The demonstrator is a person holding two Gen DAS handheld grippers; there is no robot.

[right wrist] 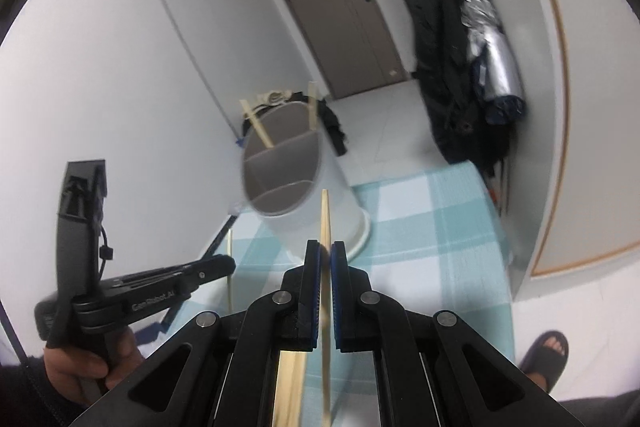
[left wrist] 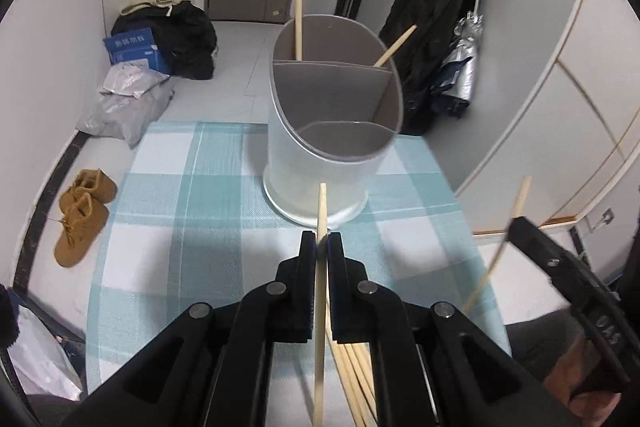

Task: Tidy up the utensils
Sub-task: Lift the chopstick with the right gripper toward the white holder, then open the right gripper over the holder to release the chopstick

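Note:
A white utensil holder with grey divided compartments stands on the blue checked tablecloth; two wooden chopsticks lean in its far compartments. My left gripper is shut on a wooden chopstick, just in front of the holder's base. Several loose chopsticks lie on the cloth below it. My right gripper is shut on another chopstick, held above the table near the holder. The right gripper also shows at the right of the left wrist view, and the left gripper at the left of the right wrist view.
Brown boots, grey bags and a blue box lie on the floor left of the table. Dark coats and a folded umbrella hang at the right. A sandalled foot is right of the table.

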